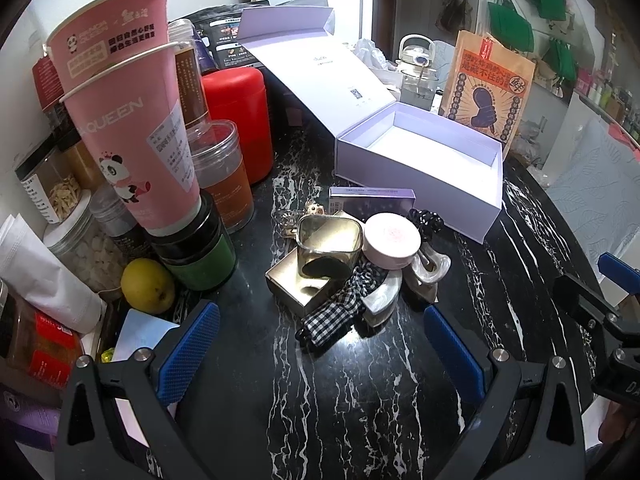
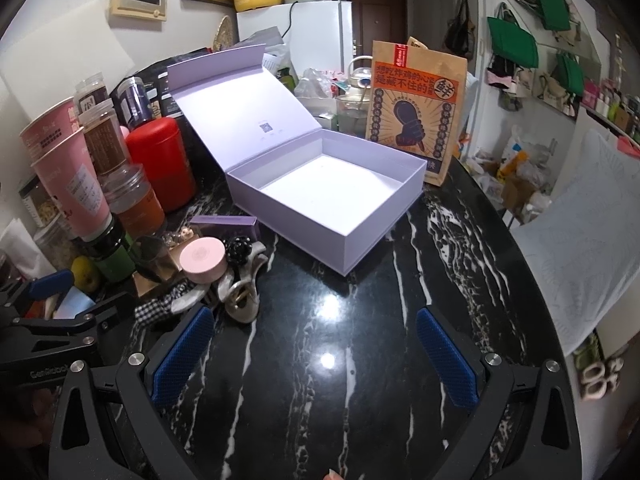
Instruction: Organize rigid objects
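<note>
On the bench [image 1: 360,392], both hand-held grippers, left [image 1: 320,344] and right [image 2: 312,352], gape empty; I'd pinch the pink compact [image 1: 393,240] squarely, then drop it into the lavender box [image 1: 420,168].

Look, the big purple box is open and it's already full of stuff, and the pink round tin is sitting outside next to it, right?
Not quite. The purple box is open, but it is empty: the right wrist view shows only its bare white floor. The pink round tin does sit outside, in the pile beside it.
</note>
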Action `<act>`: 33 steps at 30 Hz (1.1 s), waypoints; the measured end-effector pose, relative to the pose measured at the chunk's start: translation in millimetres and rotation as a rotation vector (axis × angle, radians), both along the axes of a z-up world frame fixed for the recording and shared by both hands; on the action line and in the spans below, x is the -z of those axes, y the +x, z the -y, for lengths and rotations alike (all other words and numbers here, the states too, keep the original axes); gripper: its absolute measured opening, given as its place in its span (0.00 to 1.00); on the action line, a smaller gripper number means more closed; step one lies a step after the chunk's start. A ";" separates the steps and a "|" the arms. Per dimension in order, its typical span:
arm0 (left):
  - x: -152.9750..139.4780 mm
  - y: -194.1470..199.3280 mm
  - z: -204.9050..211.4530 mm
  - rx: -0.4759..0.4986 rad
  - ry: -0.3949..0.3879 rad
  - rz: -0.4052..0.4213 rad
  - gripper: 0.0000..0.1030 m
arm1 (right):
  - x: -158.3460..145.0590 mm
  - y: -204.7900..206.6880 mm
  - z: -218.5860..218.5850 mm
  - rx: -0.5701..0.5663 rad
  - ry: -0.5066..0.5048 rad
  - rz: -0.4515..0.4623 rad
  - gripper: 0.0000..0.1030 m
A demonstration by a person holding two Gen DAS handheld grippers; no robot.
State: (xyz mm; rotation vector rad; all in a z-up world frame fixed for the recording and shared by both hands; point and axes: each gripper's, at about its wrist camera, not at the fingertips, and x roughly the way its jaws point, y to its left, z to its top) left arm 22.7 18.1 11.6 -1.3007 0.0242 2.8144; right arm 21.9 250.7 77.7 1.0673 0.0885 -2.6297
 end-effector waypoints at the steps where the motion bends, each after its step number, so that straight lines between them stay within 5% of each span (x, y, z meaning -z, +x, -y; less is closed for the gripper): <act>1: 1.4 1.6 0.7 0.001 0.002 0.002 1.00 | 0.6 1.2 -0.5 -0.002 -0.005 -0.001 1.00; 15: 26.6 8.9 9.2 0.029 0.026 0.032 1.00 | 30.4 5.8 6.6 -0.064 -0.060 0.057 1.00; 30: 37.9 -27.5 16.1 0.044 0.102 0.037 1.00 | 57.9 -20.2 25.7 -0.134 -0.037 0.111 1.00; 33: 42.9 -37.0 12.7 0.056 0.096 0.048 0.91 | 61.0 -26.2 27.3 -0.134 -0.018 0.112 1.00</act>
